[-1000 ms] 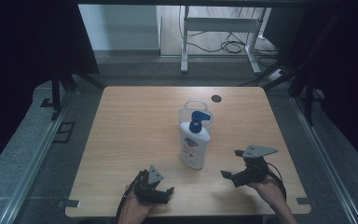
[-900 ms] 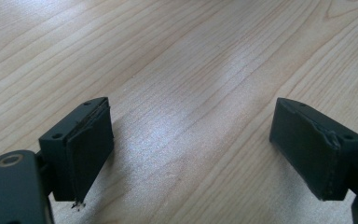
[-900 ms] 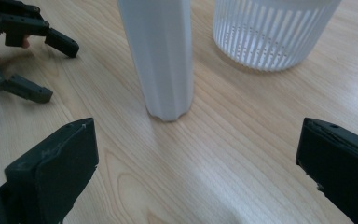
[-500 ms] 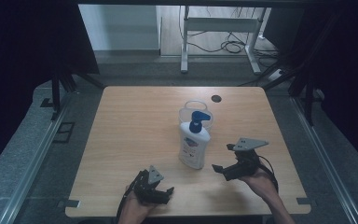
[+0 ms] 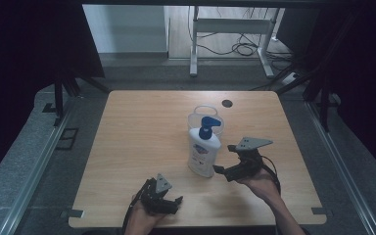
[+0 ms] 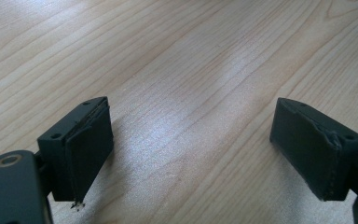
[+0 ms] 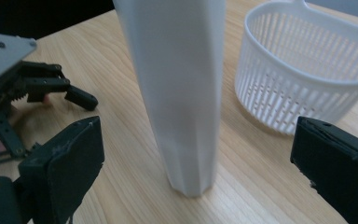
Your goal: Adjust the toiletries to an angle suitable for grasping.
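**Right tool closing in on the pump bottle**

Nearest the person, the left tool (image 5: 162, 199) rests low at the front edge of the worktop (image 5: 137, 142). Its jaws stand released, wide apart, with bare wood between them. Same spot as a second ago.

Further in, the right tool (image 5: 223, 171) has come forward and leftward from its earlier place nearer the front right of the worktop, and now sits just beside the pump bottle (image 5: 203, 147). Jaws released but they have just begun closing slightly. In the right gripper view the bottle's white body (image 7: 179, 88) stands upright ahead of the jaws and between their lines; neither pad presses on it.

The bottle is upright near the middle of the worktop, blue pump on top, unmoved over the last second. Directly behind it, touching or nearly so, sits a small white basket (image 5: 201, 115); contact cannot be told. A dark round hole (image 5: 226, 103) lies further back.

Judgement: approach nearly done; the grasp on the bottle's lower body looks next. A narrow, tall bottle could tip if one pad arrives first.
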Tool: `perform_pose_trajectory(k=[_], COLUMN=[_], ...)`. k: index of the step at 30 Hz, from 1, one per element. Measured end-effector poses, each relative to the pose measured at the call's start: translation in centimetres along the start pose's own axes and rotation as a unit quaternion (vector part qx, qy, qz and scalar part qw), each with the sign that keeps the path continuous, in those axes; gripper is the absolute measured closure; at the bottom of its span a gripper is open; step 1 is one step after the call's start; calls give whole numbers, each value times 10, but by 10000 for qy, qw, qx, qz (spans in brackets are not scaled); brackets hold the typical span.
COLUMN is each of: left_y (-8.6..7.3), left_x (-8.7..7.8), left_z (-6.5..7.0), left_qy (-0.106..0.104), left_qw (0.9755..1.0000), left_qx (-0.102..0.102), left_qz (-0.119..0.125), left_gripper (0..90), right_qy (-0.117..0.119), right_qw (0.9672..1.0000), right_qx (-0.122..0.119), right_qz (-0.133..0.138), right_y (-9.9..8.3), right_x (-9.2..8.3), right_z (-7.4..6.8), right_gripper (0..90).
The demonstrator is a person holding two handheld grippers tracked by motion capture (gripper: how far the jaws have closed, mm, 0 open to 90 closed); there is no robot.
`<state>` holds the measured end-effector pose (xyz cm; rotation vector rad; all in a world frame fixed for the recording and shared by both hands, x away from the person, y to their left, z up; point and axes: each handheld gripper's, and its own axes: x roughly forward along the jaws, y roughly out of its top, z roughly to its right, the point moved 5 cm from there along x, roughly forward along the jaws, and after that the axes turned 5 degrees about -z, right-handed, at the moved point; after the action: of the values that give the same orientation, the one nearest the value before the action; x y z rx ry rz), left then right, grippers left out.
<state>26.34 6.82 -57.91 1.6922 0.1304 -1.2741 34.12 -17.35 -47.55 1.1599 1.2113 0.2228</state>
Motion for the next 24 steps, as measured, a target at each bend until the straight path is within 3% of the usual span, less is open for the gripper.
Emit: perform_pose_trajectory(k=[13, 24], left_y=[0, 0], left_x=[0, 0], left_z=[0, 0], left_qy=[6, 18], left_qw=[10000, 10000], left_qx=[2, -5], left_qz=[-12, -14], left_gripper=[127, 126], right_qy=[94, 15], right_qw=[9999, 9999], right_qx=[-12, -68], right_qz=[112, 142], right_y=[25, 39], right_x=[17, 28], right_z=[-8, -8], right_gripper=[99, 160])
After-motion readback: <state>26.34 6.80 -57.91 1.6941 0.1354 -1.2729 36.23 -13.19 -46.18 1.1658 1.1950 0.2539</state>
